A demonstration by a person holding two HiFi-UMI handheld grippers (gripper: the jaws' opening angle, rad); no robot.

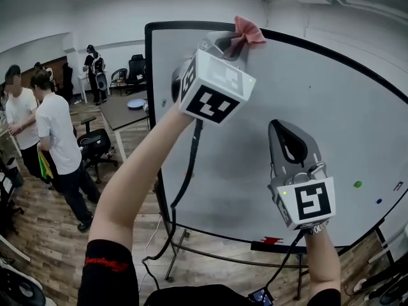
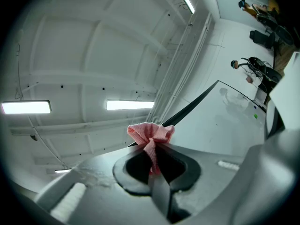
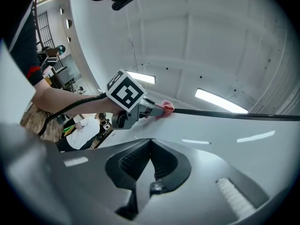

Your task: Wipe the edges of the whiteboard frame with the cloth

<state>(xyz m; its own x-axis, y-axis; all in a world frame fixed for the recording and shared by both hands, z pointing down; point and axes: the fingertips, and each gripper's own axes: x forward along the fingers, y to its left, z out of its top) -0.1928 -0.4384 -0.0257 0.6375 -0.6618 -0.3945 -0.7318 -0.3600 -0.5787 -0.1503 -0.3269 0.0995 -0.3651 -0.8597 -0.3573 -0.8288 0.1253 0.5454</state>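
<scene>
Pink cloth [image 1: 249,30] pokes upward from left tongs [image 1: 233,44] at frame [image 1: 191,24].

Cloth [image 1: 248,30]: in my left gripper [image 1: 231,44], on the top edge of the whiteboard frame [image 1: 148,107]. My right gripper [image 1: 280,129]: lower, to the right, before the whiteboard [image 1: 357,126]. Desk [image 1: 121,112]: behind, left of the frame.

Office: whiteboard [image 1: 344,107], desk [image 1: 118,112], swivel chairs [image 1: 94,144].

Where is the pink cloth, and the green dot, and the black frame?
pink cloth [image 1: 250,30]: head view, its bunched middle.
green dot [image 1: 357,184]: head view, its centre.
black frame [image 3: 225,114]: right gripper view, its top edge.
</scene>
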